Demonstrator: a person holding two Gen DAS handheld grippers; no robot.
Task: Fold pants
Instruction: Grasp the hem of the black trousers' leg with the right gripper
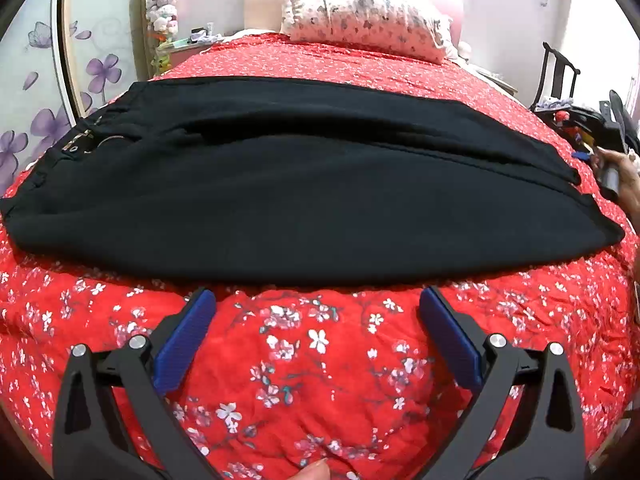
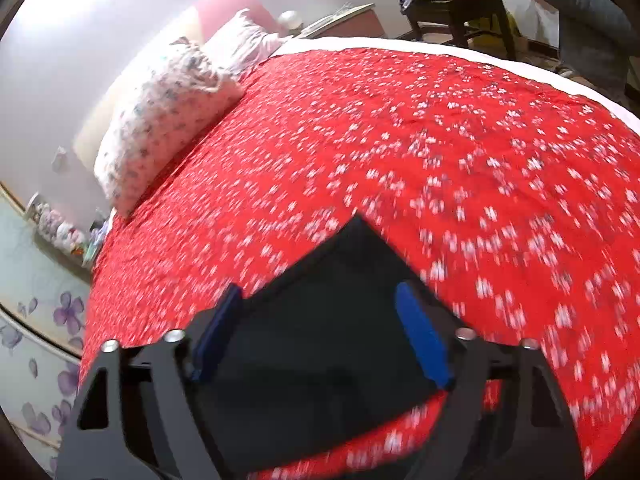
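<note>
Black pants (image 1: pixel 304 192) lie flat across a red flowered bedspread (image 1: pixel 304 360), folded lengthwise, waistband at the left and leg ends at the right. My left gripper (image 1: pixel 316 300) is open and empty, hovering just short of the pants' near edge. My right gripper (image 2: pixel 320 300) is open, its blue pads on either side of the leg-end corner of the pants (image 2: pixel 320 352); the view is blurred. The right gripper also shows in the left wrist view (image 1: pixel 612 160) at the far right, beside the leg ends.
A flowered pillow (image 1: pixel 360 20) lies at the head of the bed. A dark chair (image 2: pixel 460 4) piled with cushions stands beyond the bed's far side. A wardrobe with purple flowers (image 1: pixel 48 92) stands on the left.
</note>
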